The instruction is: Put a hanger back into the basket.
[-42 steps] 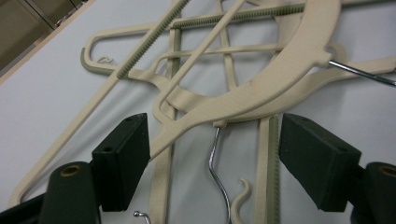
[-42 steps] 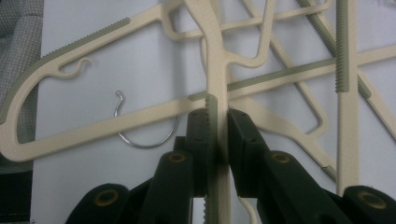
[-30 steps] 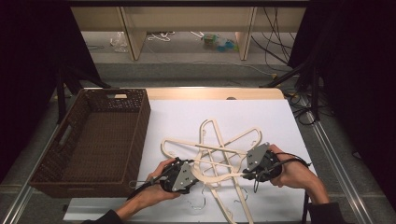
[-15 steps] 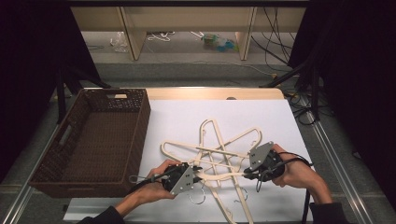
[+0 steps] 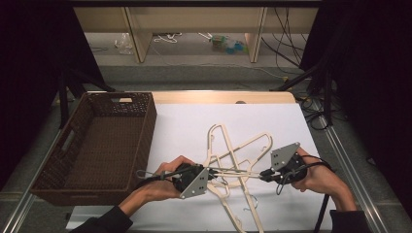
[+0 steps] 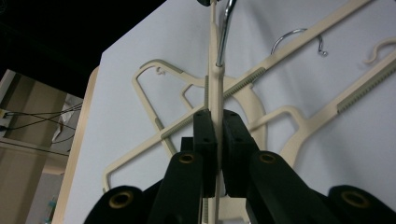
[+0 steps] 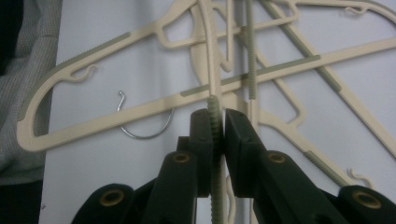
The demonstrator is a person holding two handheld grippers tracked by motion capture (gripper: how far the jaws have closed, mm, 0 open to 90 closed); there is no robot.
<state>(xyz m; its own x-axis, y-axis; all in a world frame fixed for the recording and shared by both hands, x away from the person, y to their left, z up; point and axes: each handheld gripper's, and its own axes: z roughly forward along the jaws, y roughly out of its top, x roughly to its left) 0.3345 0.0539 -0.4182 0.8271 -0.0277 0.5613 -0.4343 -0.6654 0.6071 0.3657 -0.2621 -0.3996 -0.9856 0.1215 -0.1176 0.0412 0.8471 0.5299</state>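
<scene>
Now both tools [image 5: 210, 174] [image 5: 265, 173] grip one hanger [image 5: 236, 172].

Held hanger [image 6: 214, 84] hook top cut by frame edge; hanger pile [image 5: 233, 194] foot runs off bottom edge

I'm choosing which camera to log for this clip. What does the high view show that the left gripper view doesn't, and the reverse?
High view alone: the dark brown woven wicker basket left of the white table sheet, both hands, and the right tongs clamped on the far end of a cream plastic clothes hanger.

Left gripper view alone: close up, the left tongs have just closed and pinch the hanger's thin edge, its chrome wire hook above them.

Shared: the pile of cream hangers on the white sheet.
</scene>
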